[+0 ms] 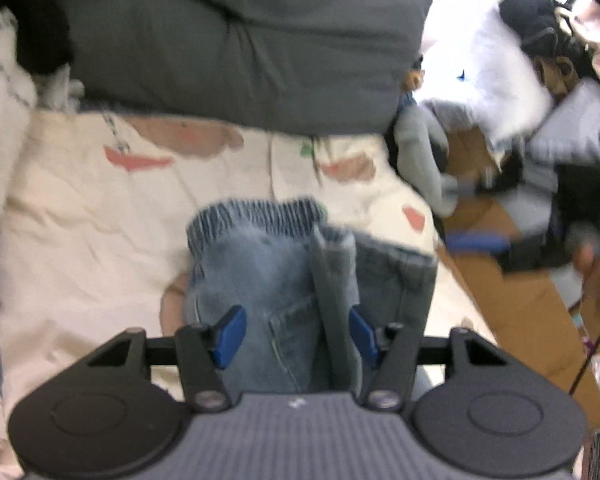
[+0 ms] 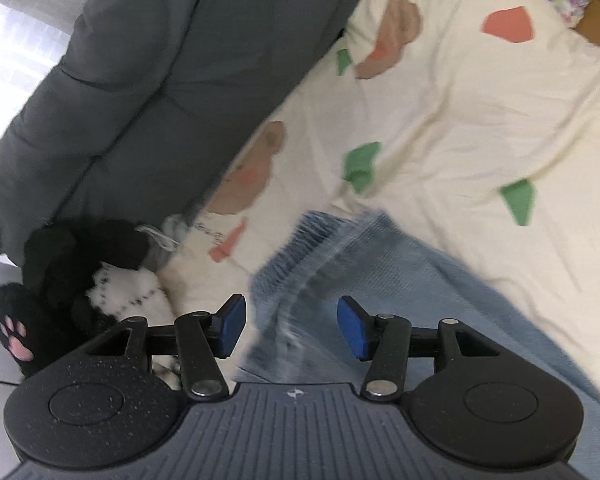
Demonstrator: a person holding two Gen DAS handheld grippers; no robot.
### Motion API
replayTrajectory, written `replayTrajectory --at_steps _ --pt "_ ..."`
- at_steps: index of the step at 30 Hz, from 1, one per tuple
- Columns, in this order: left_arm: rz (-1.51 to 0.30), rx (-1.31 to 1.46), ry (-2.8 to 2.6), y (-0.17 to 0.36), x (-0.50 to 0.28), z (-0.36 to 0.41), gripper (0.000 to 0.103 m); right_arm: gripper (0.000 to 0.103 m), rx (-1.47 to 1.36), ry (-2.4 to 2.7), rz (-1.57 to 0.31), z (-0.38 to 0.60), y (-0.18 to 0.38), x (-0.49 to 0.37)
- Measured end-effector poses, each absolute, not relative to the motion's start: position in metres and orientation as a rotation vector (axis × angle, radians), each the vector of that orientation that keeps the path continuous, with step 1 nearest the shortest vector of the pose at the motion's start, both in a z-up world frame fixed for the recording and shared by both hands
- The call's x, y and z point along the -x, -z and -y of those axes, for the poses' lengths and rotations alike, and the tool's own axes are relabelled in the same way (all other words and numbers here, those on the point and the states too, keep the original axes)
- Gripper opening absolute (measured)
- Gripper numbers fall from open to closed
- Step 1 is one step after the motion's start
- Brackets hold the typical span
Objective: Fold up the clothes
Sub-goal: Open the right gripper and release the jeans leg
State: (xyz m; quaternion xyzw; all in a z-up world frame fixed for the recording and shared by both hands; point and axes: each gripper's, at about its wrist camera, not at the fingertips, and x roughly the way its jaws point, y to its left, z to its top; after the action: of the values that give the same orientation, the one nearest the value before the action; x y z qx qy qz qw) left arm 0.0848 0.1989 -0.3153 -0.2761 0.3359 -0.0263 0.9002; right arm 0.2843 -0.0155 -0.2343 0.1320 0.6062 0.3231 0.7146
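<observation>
**Jeans on the printed sheet, both tools over them**

I am working over a bed spread with a cream sheet (image 2: pixel 480 92) printed with green, coral and tan patches. A dark grey padded quilt (image 2: pixel 148 80) lies along its far side, filling the 10 to 12 o'clock part of my right view and the whole top of my left view. Bright white light washes out the room beyond the quilt.

The pale blue jeans (image 1: pixel 268 264) lie bunched on the sheet, the ribbed elastic waistband at 12 o'clock from my left tool (image 1: pixel 296 332). Its blue pads stand moderately apart with denim between them; a fold of cloth rises against the right pad, but I cannot tell whether the pads press on it.

My right tool (image 2: pixel 292 328) hangs over the same jeans (image 2: pixel 380 280), its pads parted and clear of the cloth, which runs away toward 4 o'clock.

At 9 o'clock in the right view sits a black fuzzy paw-print glove (image 2: pixel 16 332) against white patterned fabric. At 2 o'clock in the left view, a blurred heap of clothes (image 1: pixel 500 80) and brown cardboard (image 1: pixel 520 300) crowd the bedside.
</observation>
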Motion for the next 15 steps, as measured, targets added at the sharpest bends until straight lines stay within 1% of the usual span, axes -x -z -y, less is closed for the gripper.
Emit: replayTrajectory --at_steps 6,7,9,15 --pt "-0.663 0.579 0.103 0.296 -0.083 -0.178 0.060 0.057 -0.271 -0.696 -1.353 0.055 0.255 -0.280" --pt "-0.663 0.583 0.120 0.294 -0.084 -0.173 0.061 0.057 -0.260 -0.691 -1.344 0.062 0.257 -0.280" --pt "-0.668 0.576 0.146 0.295 -0.088 -0.162 0.063 0.057 -0.249 -0.681 -1.325 0.077 0.260 -0.280" --pt "-0.699 0.547 0.150 0.303 -0.115 -0.140 0.064 0.057 -0.193 -0.657 -1.256 0.099 0.277 -0.271"
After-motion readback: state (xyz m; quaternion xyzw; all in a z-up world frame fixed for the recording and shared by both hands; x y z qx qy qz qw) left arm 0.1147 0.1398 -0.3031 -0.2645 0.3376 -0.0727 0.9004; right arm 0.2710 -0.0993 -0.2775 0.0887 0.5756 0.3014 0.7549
